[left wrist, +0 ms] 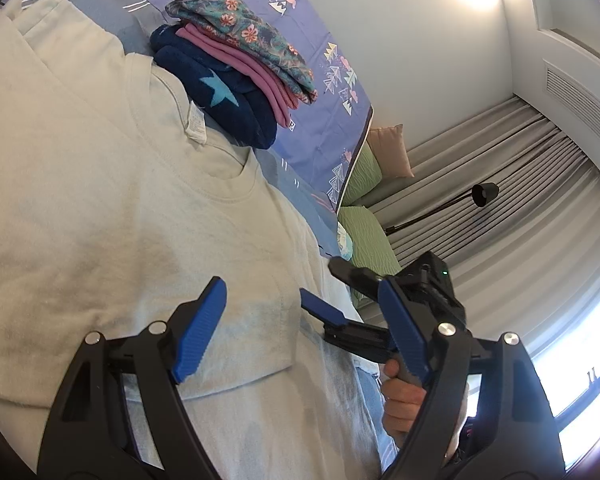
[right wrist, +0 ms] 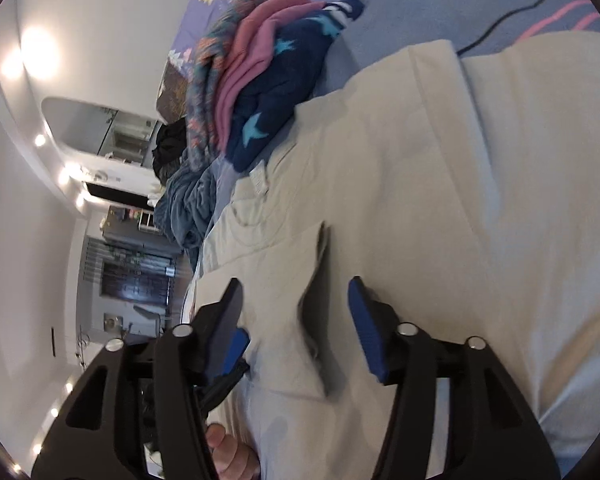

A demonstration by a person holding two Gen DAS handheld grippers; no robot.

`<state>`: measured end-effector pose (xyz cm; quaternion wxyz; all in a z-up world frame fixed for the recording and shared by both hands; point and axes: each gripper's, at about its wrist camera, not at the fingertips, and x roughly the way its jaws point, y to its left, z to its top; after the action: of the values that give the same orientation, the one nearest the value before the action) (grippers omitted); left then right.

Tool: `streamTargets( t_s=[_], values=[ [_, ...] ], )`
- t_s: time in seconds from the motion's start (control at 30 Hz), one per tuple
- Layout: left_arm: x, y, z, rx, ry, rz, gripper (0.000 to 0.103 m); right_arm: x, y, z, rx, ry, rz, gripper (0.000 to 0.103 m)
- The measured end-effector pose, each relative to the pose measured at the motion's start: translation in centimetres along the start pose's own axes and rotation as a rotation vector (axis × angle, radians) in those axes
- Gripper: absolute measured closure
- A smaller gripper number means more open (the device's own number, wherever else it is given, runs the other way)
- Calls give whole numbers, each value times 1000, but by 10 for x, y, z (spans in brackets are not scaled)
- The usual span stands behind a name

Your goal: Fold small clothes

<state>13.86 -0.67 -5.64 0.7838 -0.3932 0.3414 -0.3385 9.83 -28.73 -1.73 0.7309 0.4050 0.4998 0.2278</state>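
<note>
Right gripper (right wrist: 296, 320) open over cream shirt (right wrist: 420, 200) fold edge, apparently untouched

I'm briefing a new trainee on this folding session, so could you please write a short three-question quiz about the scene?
1. True or false: the left gripper is clamped on the cream T-shirt.
2. Which garment lies on top of the folded pile? A) the navy one with stars B) the pink one C) the floral one
3. Fill in: in the right wrist view, a raised fold of the shirt stands between the open jaws of the ____ gripper.

Key
1. False: its jaws are open over the shirt.
2. C: the floral garment tops the pink garment and the navy garment.
3. right
</note>
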Motion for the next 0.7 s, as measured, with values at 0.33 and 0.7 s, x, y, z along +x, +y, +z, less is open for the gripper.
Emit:
streamTargets(
  t_s=[0.33,0.7],
  values=[
    [2,4,-1,-15,-4,2,23,33,-3,15,3,35,25,43],
    [4,4,-1,-2,1,22,23,42,13,2,-52,87,-14,44]
  ],
)
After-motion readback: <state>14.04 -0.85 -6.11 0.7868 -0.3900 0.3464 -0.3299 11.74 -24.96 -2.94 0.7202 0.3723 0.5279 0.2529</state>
